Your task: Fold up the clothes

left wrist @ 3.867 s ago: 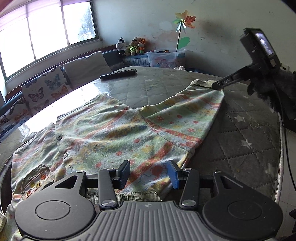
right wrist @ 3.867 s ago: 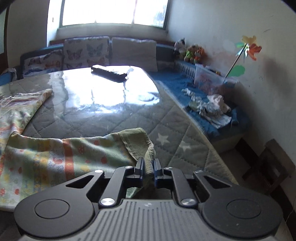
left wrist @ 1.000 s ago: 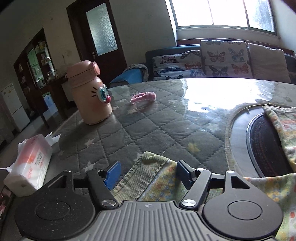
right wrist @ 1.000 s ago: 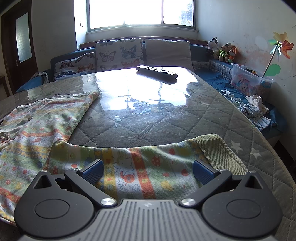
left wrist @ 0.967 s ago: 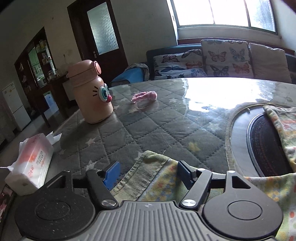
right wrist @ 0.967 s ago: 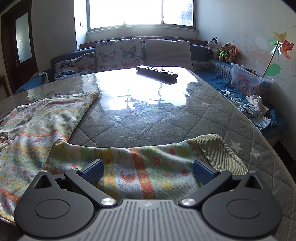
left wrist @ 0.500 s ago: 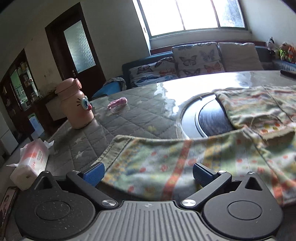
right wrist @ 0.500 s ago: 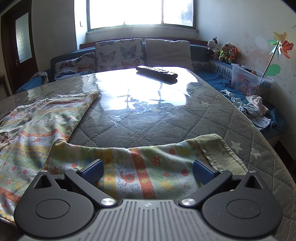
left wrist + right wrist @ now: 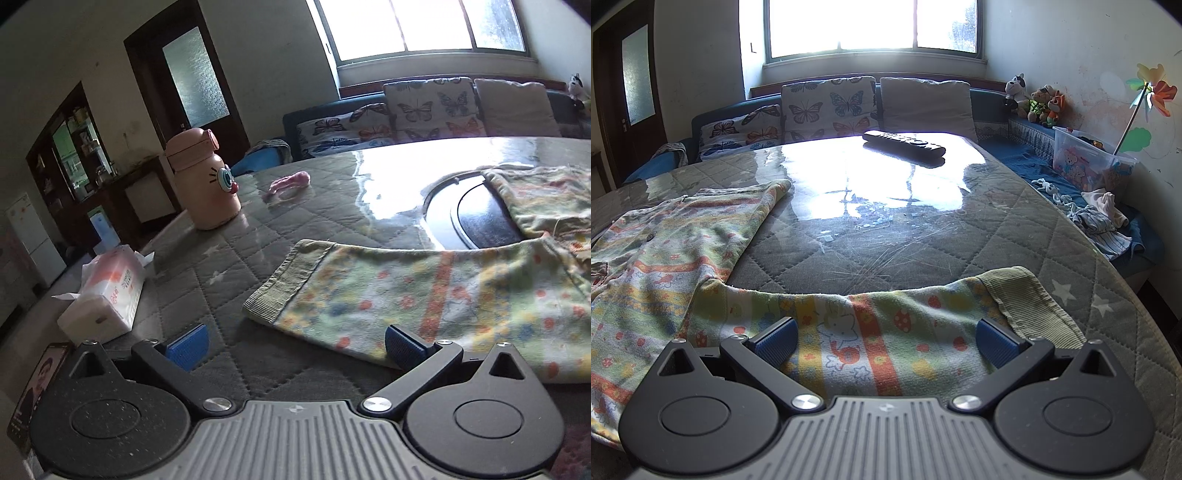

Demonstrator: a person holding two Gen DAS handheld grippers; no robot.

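A child's patterned garment [image 9: 436, 295] with green ribbed cuffs lies spread flat on the quilted table [image 9: 229, 266]. My left gripper [image 9: 293, 345] stands open just short of one sleeve; its cuff [image 9: 284, 284] lies flat ahead of the blue pads, nothing between them. In the right wrist view the other sleeve [image 9: 871, 325] stretches across in front of my right gripper [image 9: 886, 341], which is open, the cloth lying under the wide-apart pads. Its ribbed cuff [image 9: 1030, 302] lies to the right. The garment's body [image 9: 665, 251] spreads to the left.
A pink bottle [image 9: 201, 181], a small pink object [image 9: 290, 182] and a tissue pack [image 9: 107, 291] sit on the table's left side. A phone [image 9: 35, 391] lies at the near left edge. A black remote [image 9: 903, 142] rests at the far side. A dark round inset [image 9: 480, 214] shows beside the garment.
My left gripper's jaws spread wide, letting go of the sleeve cuff, and drew back and leftward, so the cuff now lies flat ahead of it. The right gripper stayed still and open.
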